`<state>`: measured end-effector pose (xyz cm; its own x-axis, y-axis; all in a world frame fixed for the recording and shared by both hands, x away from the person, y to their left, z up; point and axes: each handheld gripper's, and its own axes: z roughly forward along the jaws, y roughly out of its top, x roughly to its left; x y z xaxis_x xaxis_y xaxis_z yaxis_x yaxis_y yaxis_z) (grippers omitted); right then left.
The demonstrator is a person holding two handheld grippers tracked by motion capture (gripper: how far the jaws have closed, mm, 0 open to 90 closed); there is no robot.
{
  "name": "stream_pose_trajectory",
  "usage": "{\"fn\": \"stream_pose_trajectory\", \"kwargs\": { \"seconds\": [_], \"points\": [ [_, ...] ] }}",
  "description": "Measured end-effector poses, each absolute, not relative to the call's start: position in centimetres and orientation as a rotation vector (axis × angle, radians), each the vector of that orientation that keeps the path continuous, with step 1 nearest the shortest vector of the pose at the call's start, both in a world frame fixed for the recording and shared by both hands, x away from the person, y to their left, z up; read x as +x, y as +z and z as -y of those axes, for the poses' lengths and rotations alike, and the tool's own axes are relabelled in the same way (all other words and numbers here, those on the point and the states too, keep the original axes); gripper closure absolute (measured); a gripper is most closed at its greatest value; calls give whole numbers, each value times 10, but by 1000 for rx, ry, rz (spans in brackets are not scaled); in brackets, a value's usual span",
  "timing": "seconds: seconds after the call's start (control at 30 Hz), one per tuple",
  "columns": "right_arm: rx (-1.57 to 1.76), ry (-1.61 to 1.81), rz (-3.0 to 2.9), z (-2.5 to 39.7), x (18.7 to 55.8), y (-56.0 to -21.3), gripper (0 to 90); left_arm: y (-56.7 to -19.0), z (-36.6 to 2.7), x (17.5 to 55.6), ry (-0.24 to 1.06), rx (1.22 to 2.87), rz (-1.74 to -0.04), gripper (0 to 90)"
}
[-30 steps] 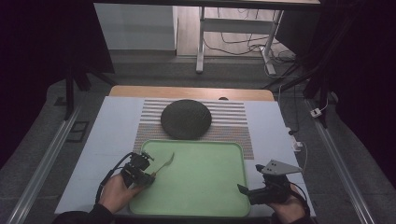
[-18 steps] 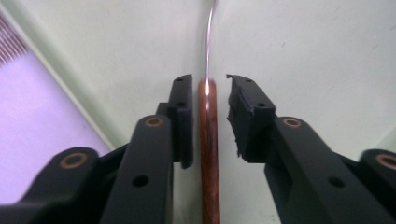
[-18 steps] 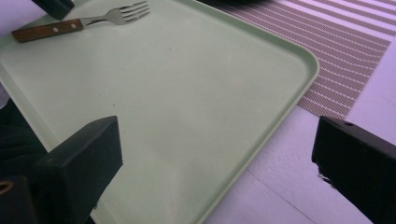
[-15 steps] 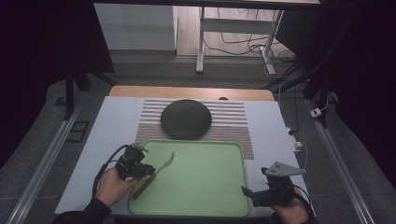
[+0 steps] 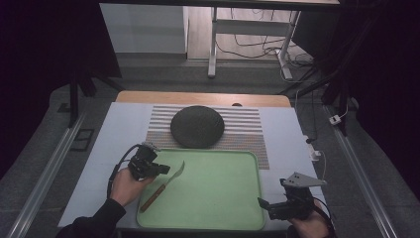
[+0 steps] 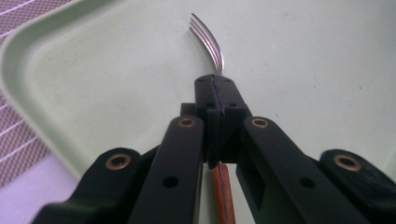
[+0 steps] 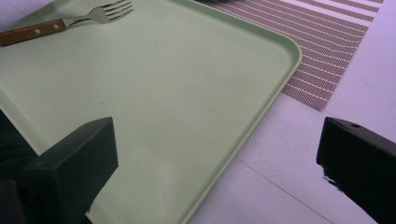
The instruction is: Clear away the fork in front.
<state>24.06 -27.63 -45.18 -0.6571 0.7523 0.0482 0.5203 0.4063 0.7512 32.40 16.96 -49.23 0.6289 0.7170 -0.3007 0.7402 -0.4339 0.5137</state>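
Slippage is the main risk: the left tongs (image 6: 215, 88) are clenched on the neck of the wooden-handled fork (image 6: 208, 42), just behind the tines, with the handle trailing back beneath the jaws. A grip that far forward leaves the heavier wooden end unsupported, so the fork could pivot in the jaws or drop out if the hand tilts or swings quickly. A narrow metal neck also offers the pads little to bite on. Should the fork fall, it may skid on the smooth tray surface or bounce over the low rim onto the table (image 5: 99, 153).

On the high view the fork (image 5: 166, 184) sits at about 9 o'clock on the green tray (image 5: 218, 218), near its left rim, tines toward 1 o'clock and handle toward 7 o'clock. The tray carries nothing else. Beyond it, at 12 o'clock, a dark round plate (image 5: 197, 126) rests on a striped placemat (image 5: 245, 129), and appears empty.

The right tongs (image 5: 270, 206) hover released at the tray's 5 o'clock corner, jaws wide apart and grasping nothing; a careless sweep there could nudge the tray and shift the fork.
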Motion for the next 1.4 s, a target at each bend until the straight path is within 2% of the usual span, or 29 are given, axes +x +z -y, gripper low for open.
{"fn": "stream_pose_trajectory", "kwargs": {
  "seconds": [0.53, 0.87, 1.13, 1.4],
  "points": [
    [1129, 1109, -2380, 277, 242, -453, 0, -509, -157, 347, -4, 2281, -1157, 888],
    [1128, 1100, -2388, 277, 243, -453, 0, -507, -122, 334, -43, 2349, -1025, 887],
    [1135, 1099, -2392, 277, 244, -453, 0, -504, -115, 330, -66, 2339, -986, 887],
    [1138, 1098, -2396, 277, 244, -453, 0, -517, -95, 323, -96, 2413, -915, 887]
  ]
}}
